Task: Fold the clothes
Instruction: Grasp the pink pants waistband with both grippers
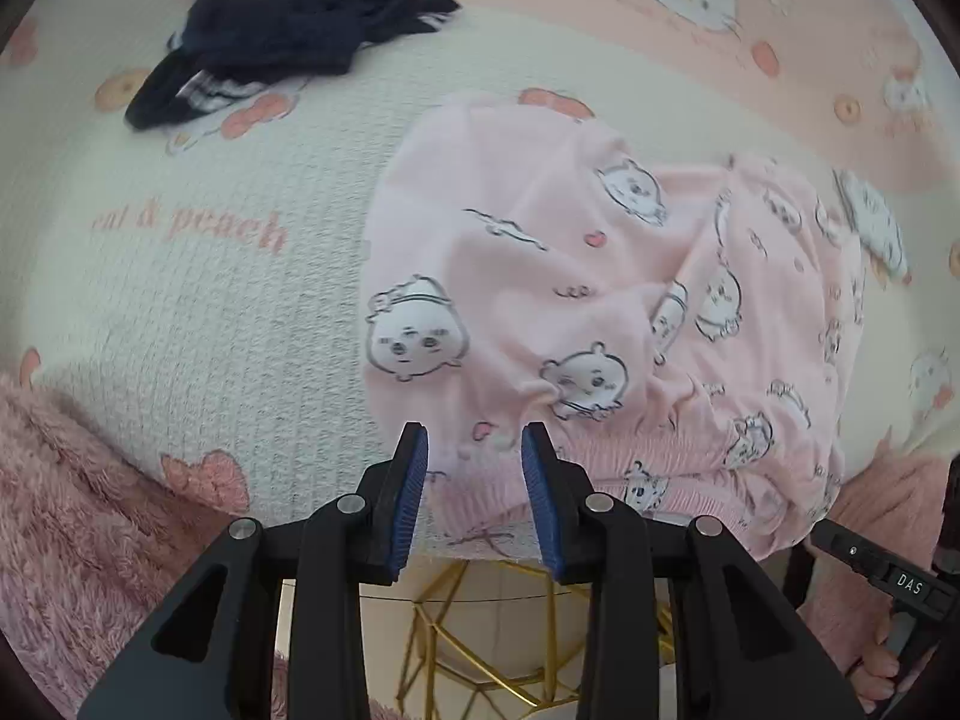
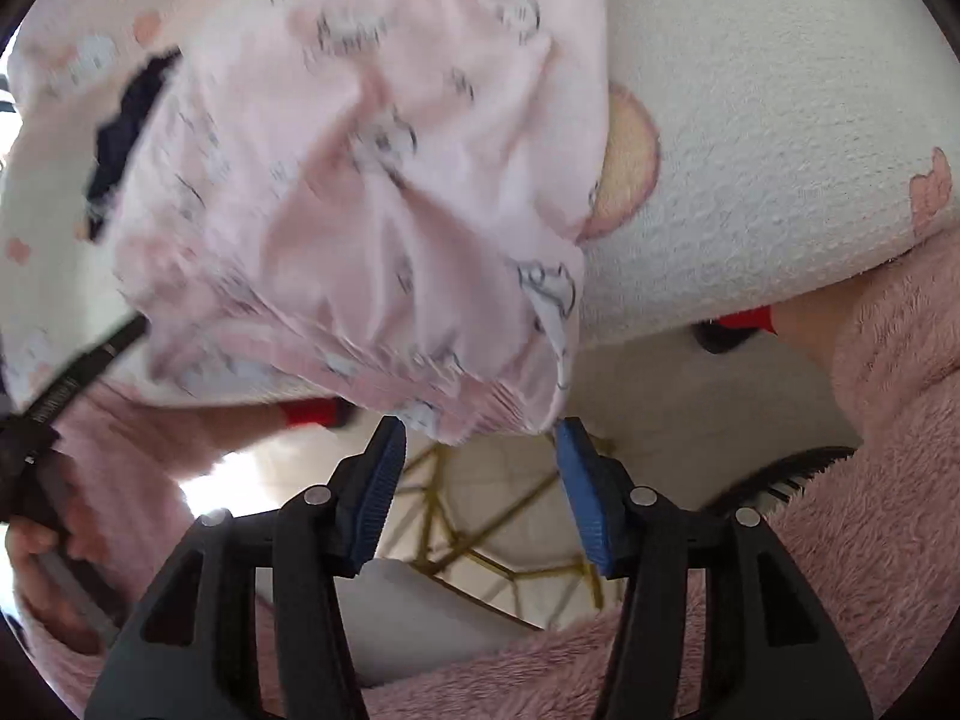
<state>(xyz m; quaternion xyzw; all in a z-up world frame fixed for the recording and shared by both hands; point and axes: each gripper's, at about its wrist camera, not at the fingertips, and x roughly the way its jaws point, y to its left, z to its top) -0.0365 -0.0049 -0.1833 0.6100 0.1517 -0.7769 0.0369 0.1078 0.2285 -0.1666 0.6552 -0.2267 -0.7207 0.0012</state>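
Pink pyjama trousers (image 1: 570, 312) with white cartoon faces lie crumpled on a cream and pink printed blanket (image 1: 210, 276), their ribbed waistband at the near edge. My left gripper (image 1: 474, 444) is open, its blue pads either side of the waistband's left end without gripping it. In the right wrist view the same trousers (image 2: 360, 180) hang over the table edge. My right gripper (image 2: 480, 438) is open just below the waistband's hem, touching nothing.
A dark navy garment (image 1: 282, 42) lies bunched at the far left of the blanket. Pink fluffy sleeves (image 2: 870, 450) frame both views. A gold wire frame (image 1: 480, 648) stands below the table edge. The other gripper's handle (image 1: 888, 576) shows at lower right.
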